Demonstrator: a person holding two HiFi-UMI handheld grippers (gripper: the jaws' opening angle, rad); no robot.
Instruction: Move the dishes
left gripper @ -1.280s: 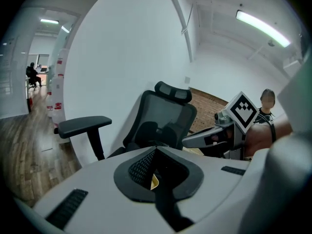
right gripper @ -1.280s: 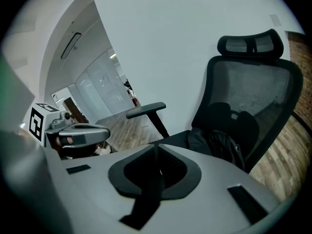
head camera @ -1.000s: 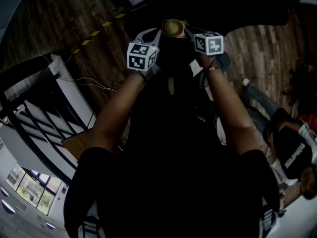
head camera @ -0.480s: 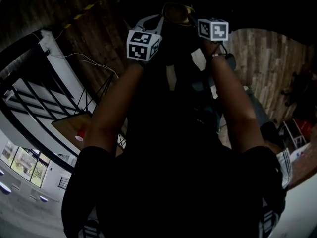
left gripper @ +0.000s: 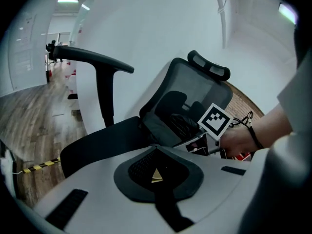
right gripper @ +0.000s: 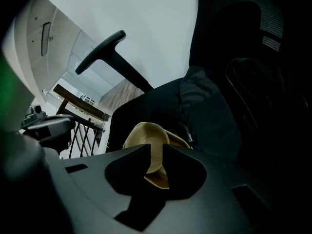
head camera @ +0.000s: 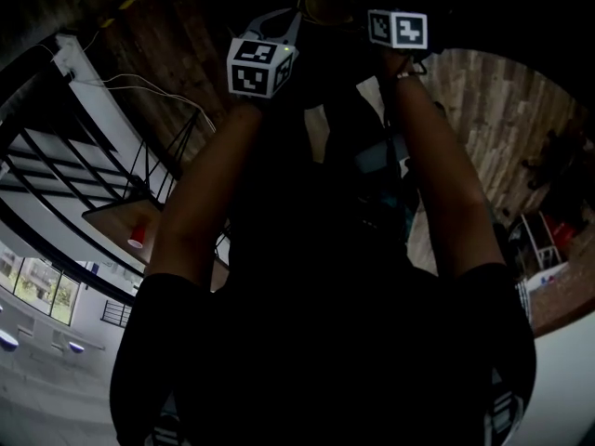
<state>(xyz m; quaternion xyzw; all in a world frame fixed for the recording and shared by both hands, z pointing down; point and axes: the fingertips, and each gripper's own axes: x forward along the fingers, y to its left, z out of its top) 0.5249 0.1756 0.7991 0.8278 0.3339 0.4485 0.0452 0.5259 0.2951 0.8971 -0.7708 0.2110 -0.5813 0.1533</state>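
One yellow bowl (right gripper: 144, 133) before one office chair (left gripper: 195, 94); left gripper (left gripper: 155, 172) and right gripper (right gripper: 156, 152) each clamped on bowl rim

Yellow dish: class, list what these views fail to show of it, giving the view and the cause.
1. Right gripper view: the yellow dish is partly hidden behind the right tool's jaws.
2. Left gripper view: only a sliver shows between the left tool's jaws.
3. Head view: darkness and the top edge hide its shape.
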